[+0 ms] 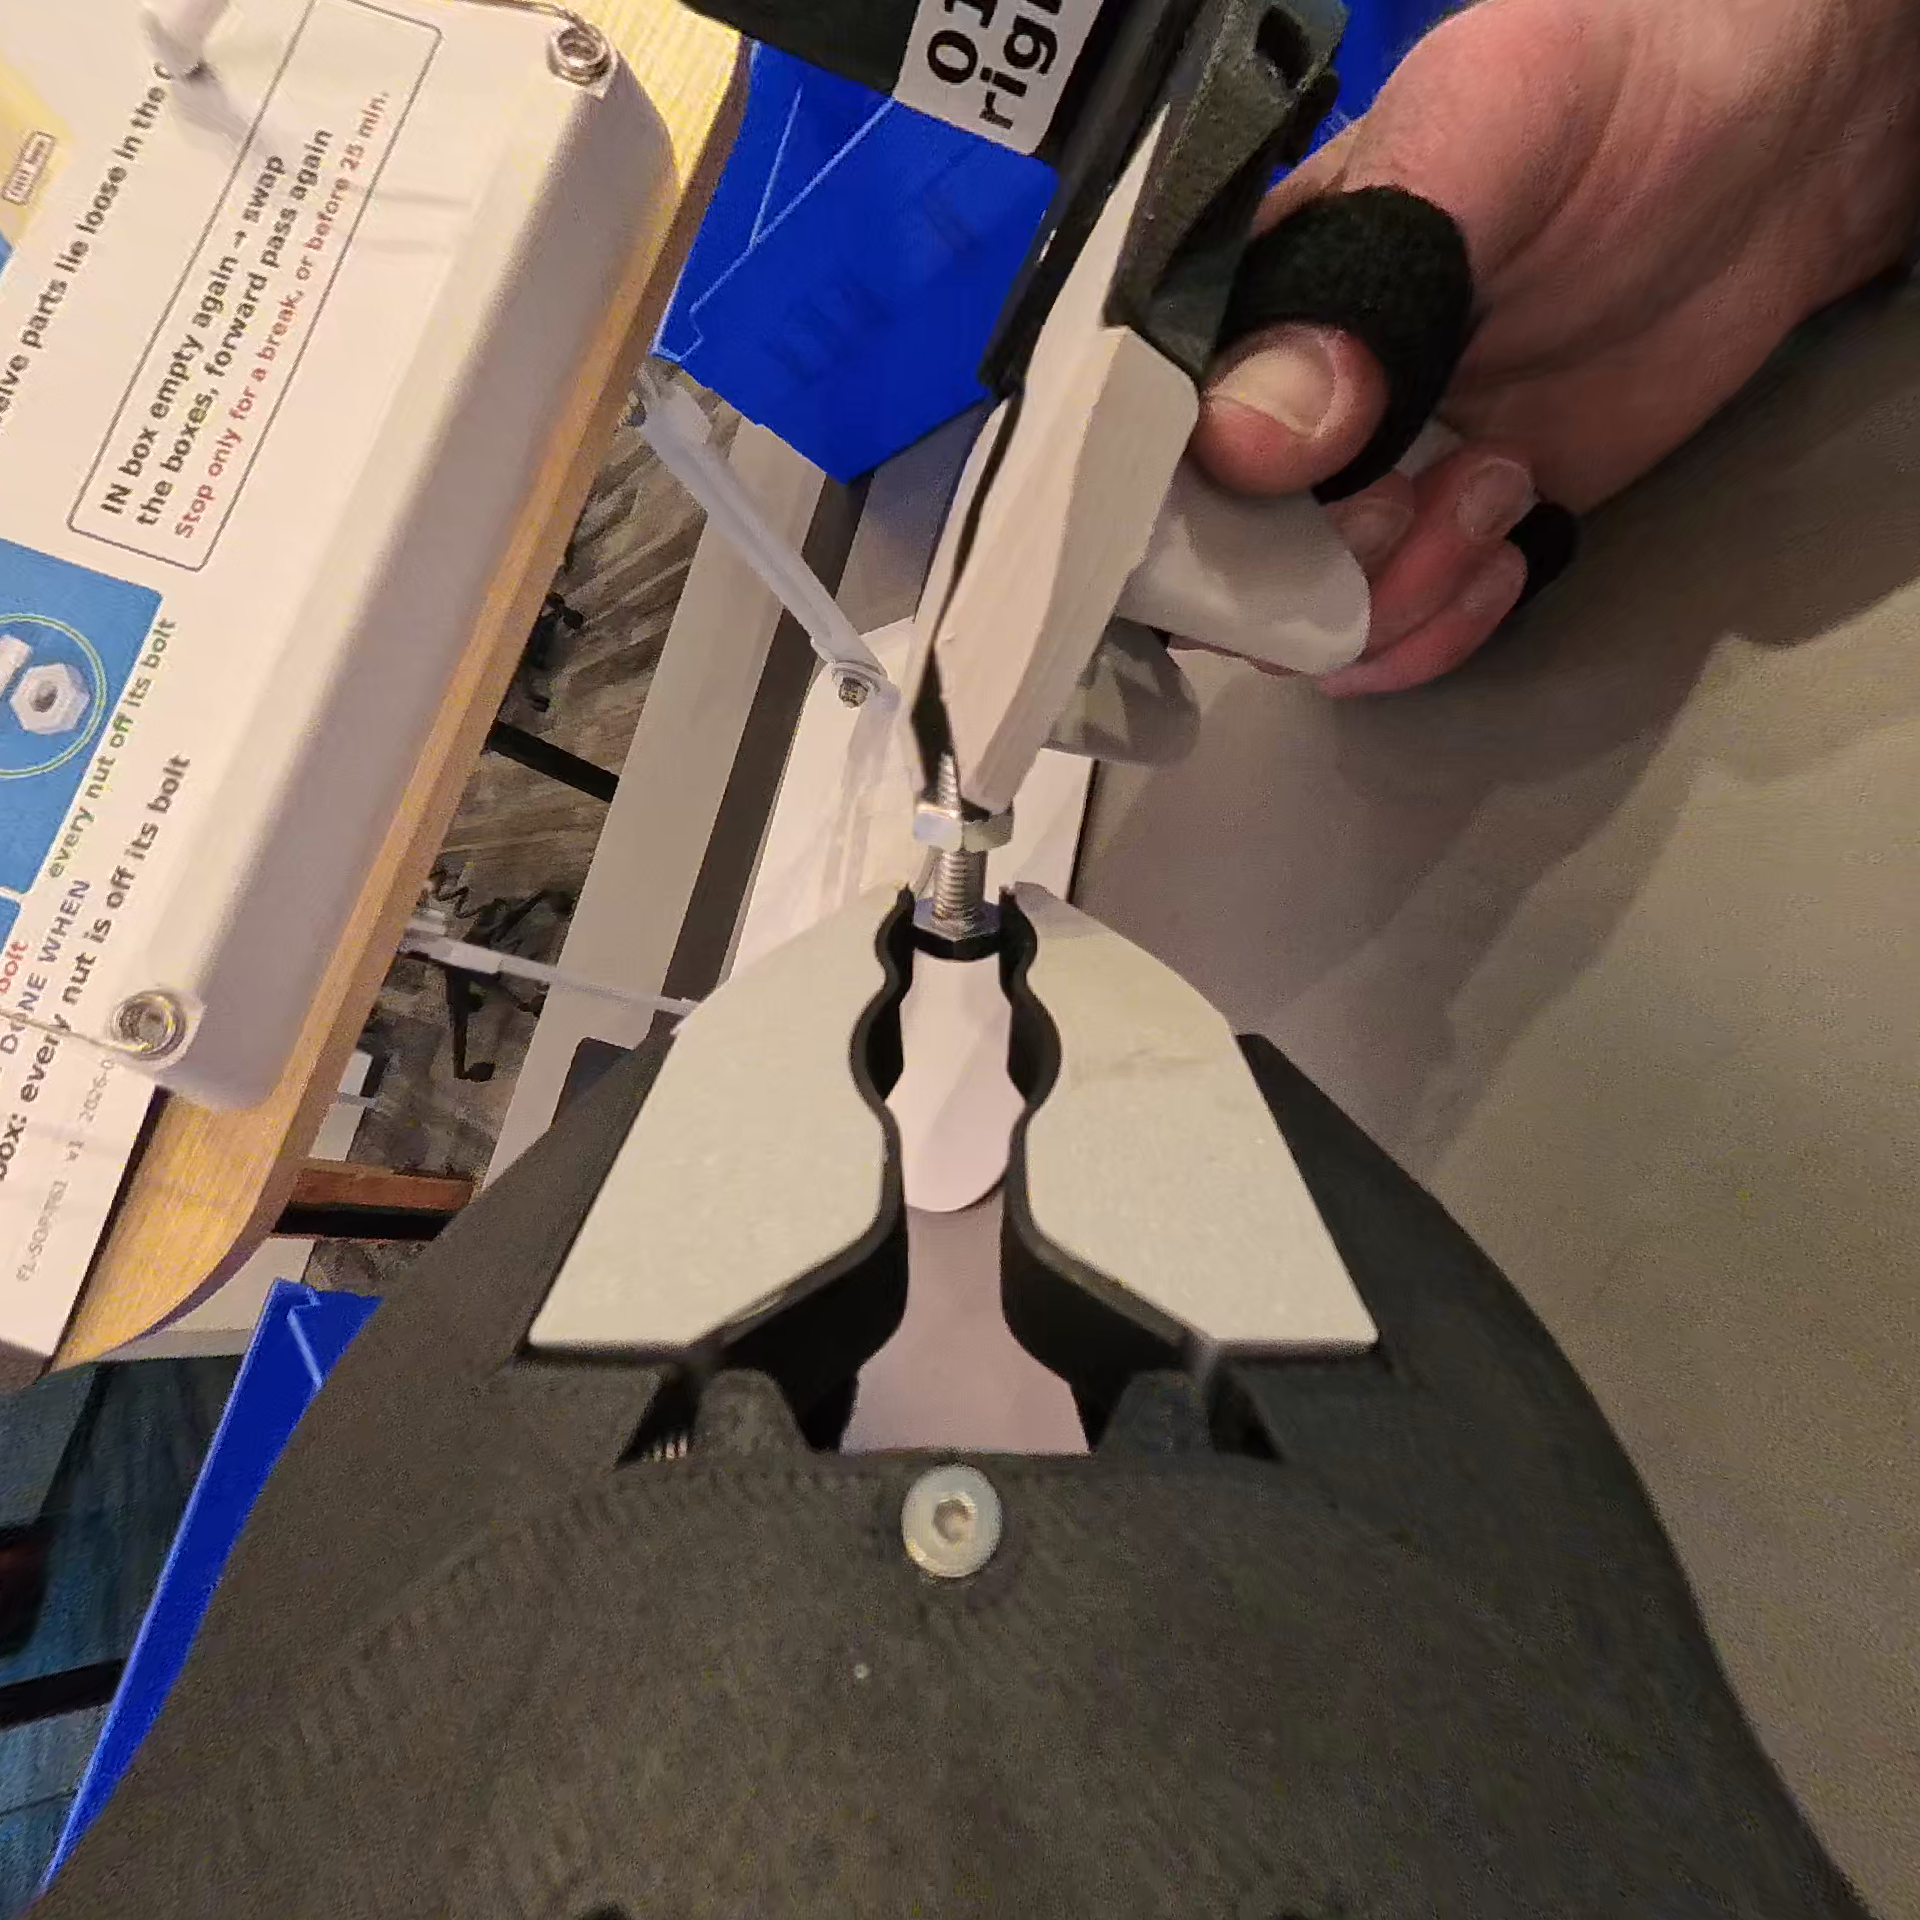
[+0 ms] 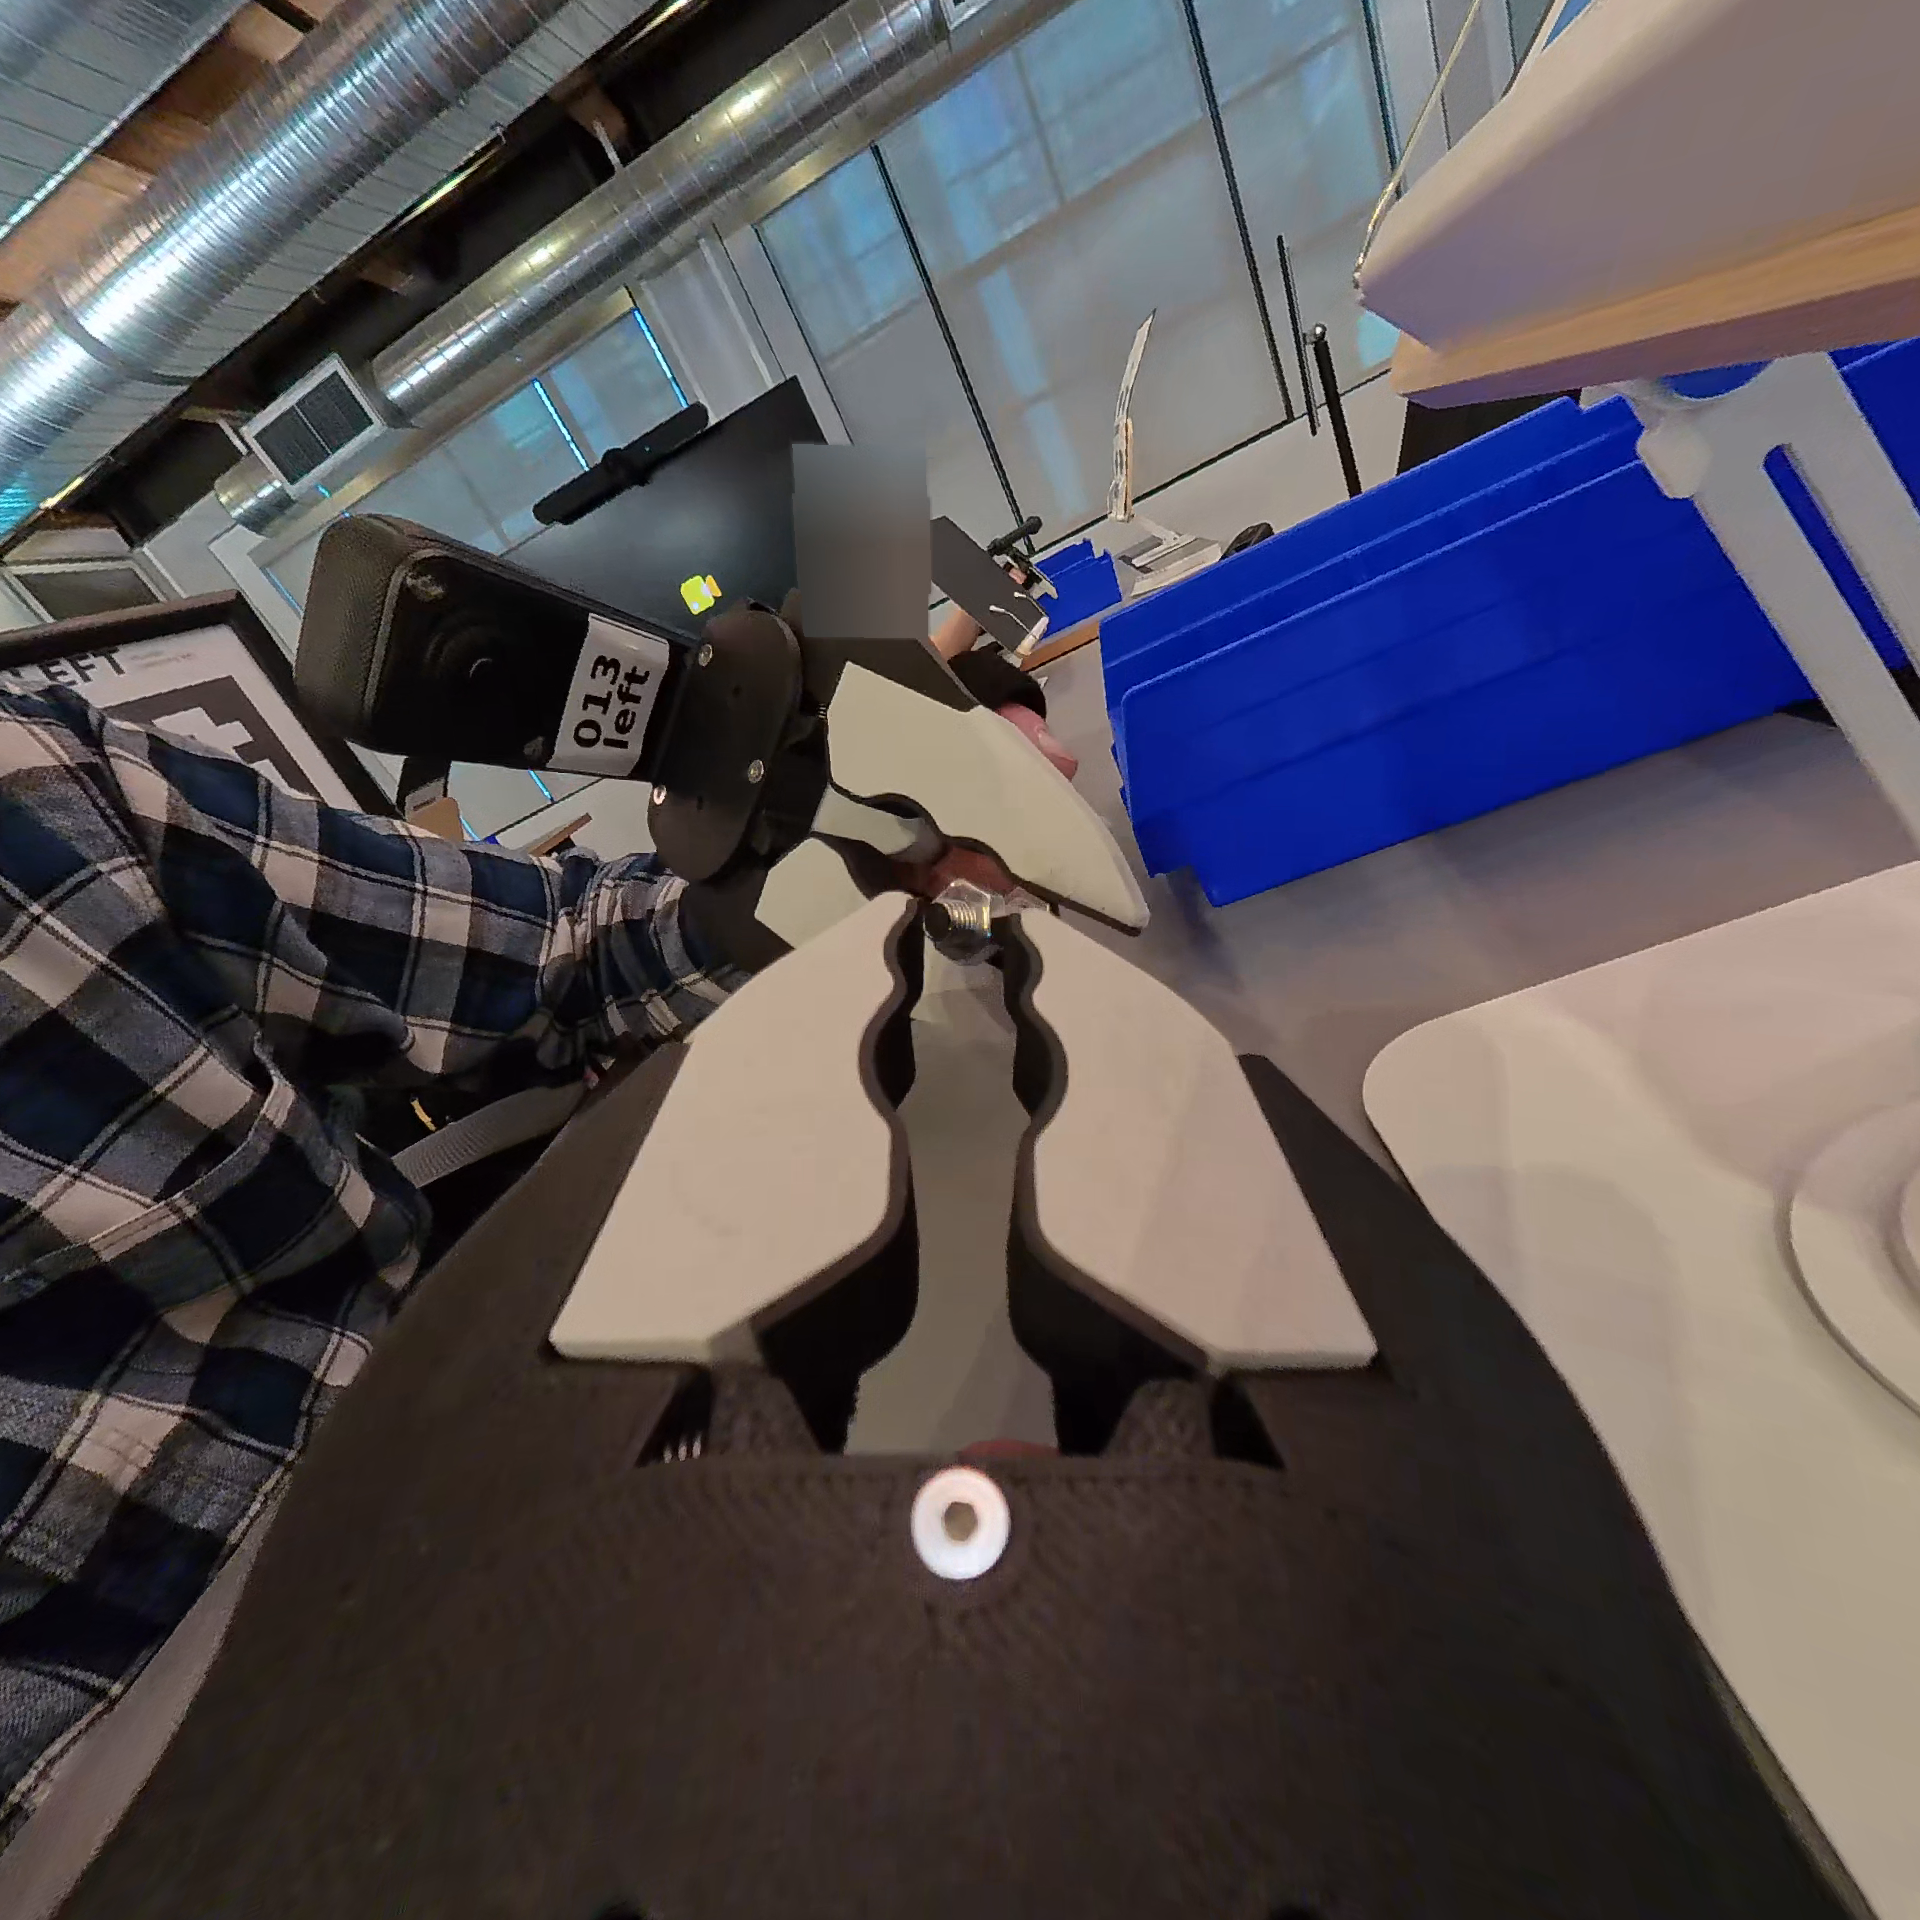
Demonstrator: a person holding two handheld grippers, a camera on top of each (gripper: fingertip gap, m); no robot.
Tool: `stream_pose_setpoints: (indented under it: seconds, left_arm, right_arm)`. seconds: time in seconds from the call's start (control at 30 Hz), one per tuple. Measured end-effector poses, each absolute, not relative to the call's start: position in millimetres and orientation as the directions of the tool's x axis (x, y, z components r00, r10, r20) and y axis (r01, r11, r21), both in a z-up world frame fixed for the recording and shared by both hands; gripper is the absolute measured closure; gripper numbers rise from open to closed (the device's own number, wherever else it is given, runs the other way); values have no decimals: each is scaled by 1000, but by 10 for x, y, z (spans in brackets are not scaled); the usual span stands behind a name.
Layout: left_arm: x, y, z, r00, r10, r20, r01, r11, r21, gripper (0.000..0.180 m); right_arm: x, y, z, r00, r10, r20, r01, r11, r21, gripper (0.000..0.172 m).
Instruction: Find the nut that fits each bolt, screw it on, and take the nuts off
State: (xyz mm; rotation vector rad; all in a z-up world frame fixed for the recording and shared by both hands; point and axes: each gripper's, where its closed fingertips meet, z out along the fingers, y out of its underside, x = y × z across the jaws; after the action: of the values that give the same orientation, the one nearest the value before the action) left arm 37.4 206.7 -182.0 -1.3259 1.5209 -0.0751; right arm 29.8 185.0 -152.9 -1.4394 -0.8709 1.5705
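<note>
A single bolt (image 1: 948, 883) is held in the air between the two tools, just above the middle of the left wrist view, and a nut (image 1: 961, 828) sits partway along its thread, so I judge the work to be in the middle of one turning step rather than at its start or end. The left gripper (image 1: 954, 928) has its jaws closed to a narrow gap on the bolt's hexagonal head, a black-lined finger pressing on either side of it. The right gripper (image 1: 951, 805) comes down from the top of that frame with its jaws closed around the nut; in the right wrist view the same pair shows just above centre, the thread end pointing toward the camera between the fingertips (image 2: 902, 940). Whether the nut is going on or coming off cannot be told from these frames. A stretch of bare thread shows between nut and head, and a little more beyond the nut, so either way there are turns left. No other bolts or nuts are visible, so how many pairs are done is unknown; the blue bins (image 2: 1455, 665) at the right of the right wrist view hide their contents. The bolt is bright silver metal, short, with a coarse, clean thread; the nut is a matching silver hexagon, sitting square on it. The grey desk (image 1: 1558, 1039) lies below.
</note>
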Motion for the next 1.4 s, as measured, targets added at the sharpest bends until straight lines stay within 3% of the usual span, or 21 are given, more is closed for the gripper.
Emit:
stream_pose_setpoints:
  seconds: [0.3,0.37,0.4,0.47,0.67,0.9,1.4]
  left_arm:
    - [366,2084,-1814,185,-712,-677,-697,391,-601,166]
    - [360,2096,-1831,193,-719,-668,-704,373,-605,166]
    - [357,2104,-1841,201,-728,-656,-701,361,-615,166]
    - [385,2077,-1860,227,-790,-570,-657,307,-688,166]
    - [506,1912,-1835,251,-939,-235,-461,97,-882,166]
    - [631,1709,-1800,184,-982,35,-307,-91,-947,166]
    - [618,1632,-1643,125,-986,106,-209,-131,-969,167]
  right_arm:
    - [303,1851,-1514,-12,907,-420,-125,-419,-900,154]
    - [317,1899,-1502,29,914,-405,-147,-397,-906,117]
    - [316,1931,-1511,64,918,-392,-146,-380,-913,107]
    - [303,1960,-1523,129,932,-338,-132,-322,-938,104]
    - [242,1901,-1508,257,959,-122,-73,-107,-992,104]
    - [282,1938,-1453,318,940,-122,-115,-89,-989,109]
    - [306,1926,-1411,262,944,-199,-176,-156,-972,105]
